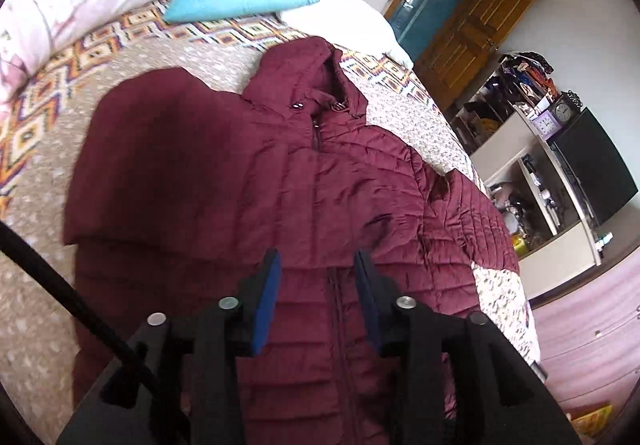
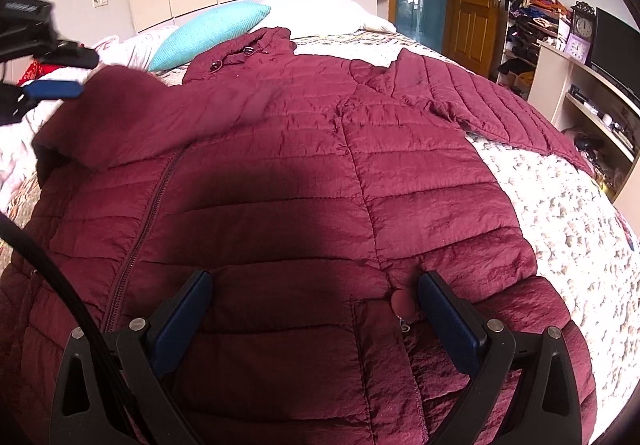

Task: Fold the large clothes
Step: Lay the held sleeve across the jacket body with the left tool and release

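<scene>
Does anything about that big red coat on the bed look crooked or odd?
Slightly lopsided: the maroon jacket has one sleeve folded over its chest, while the other sleeve lies spread on the bedspread. No damage visible.

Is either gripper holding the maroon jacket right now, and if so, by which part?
Nothing is held. The left gripper and right gripper are both open above the jacket, with nothing between the fingers.
</scene>
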